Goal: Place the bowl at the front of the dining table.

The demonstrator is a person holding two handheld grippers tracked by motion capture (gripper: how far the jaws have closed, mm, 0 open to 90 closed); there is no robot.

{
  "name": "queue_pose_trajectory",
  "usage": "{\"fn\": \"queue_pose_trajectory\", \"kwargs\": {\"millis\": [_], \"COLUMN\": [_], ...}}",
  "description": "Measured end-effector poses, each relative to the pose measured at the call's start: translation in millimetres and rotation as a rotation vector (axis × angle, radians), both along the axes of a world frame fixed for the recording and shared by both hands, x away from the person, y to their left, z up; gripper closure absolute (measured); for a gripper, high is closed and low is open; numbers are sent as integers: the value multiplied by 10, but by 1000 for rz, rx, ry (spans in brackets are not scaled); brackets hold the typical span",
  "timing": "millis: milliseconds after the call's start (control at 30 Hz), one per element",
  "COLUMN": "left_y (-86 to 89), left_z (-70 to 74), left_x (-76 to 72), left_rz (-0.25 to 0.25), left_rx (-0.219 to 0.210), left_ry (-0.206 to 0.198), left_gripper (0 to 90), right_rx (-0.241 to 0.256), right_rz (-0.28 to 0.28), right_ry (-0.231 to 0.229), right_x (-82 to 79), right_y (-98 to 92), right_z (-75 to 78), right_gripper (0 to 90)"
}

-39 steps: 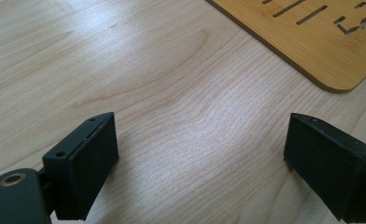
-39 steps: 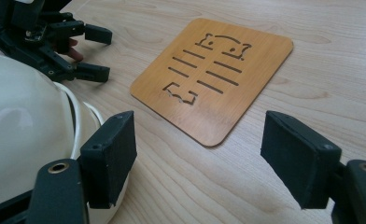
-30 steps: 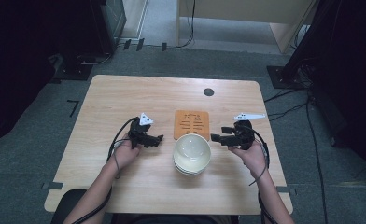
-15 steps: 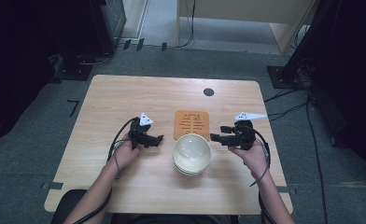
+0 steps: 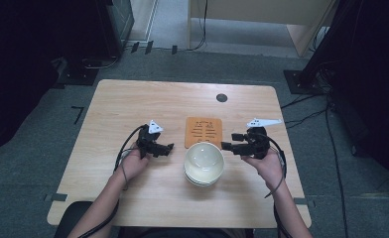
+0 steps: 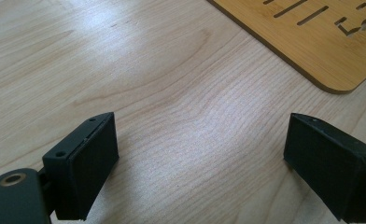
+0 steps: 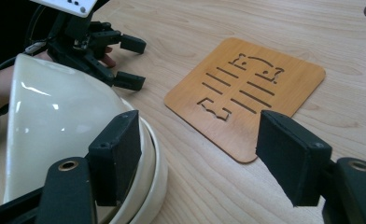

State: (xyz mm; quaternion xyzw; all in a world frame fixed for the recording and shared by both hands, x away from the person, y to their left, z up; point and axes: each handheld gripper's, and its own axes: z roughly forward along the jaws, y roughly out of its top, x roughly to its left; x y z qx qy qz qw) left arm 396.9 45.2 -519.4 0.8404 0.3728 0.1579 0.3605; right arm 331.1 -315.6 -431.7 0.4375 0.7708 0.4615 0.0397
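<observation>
Both tongs flank the stacked bowls (image 5: 204, 163) on the desk (image 5: 108, 114).
Left tongs (image 5: 169, 148) and right tongs (image 5: 225, 146) gape wide, holding nothing; wooden trivet (image 5: 203, 132) lies just beyond.

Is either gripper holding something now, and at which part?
Nothing is held. The left gripper and the right gripper are both open, on either side of the stacked bowls, with bare table between the jaws.

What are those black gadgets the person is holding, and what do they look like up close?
They are two hand-held grippers. The left gripper and right gripper are black, each ending in two blocky, flat-faced jaws with small screw holes. Each carries a pale three-cornered plate on top; seen close, it has dark dots. A black cable loops from each gripper back along the forearm. The forearms are bare, no sleeves in view.
</observation>
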Motion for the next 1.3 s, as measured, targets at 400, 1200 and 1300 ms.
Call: {"fn": "queue_pose_trajectory", "kwargs": {"millis": [400, 1200, 1300], "left_y": [0, 0, 0], "left_z": [0, 0, 0], "left_x": [0, 0, 0], "left_rz": [0, 0, 0], "left_rx": [0, -2, -1], "left_ry": [0, 0, 0], "left_gripper": [96, 96, 96], "right_rx": [9, -5, -14], "right_rz": [16, 41, 38], "right_ry": [-3, -52, -67], "right_x": [-23, -132, -148], "right_y": [79, 117, 119], "right_z": [35, 291, 327], "right_gripper": [297, 294, 291]}}
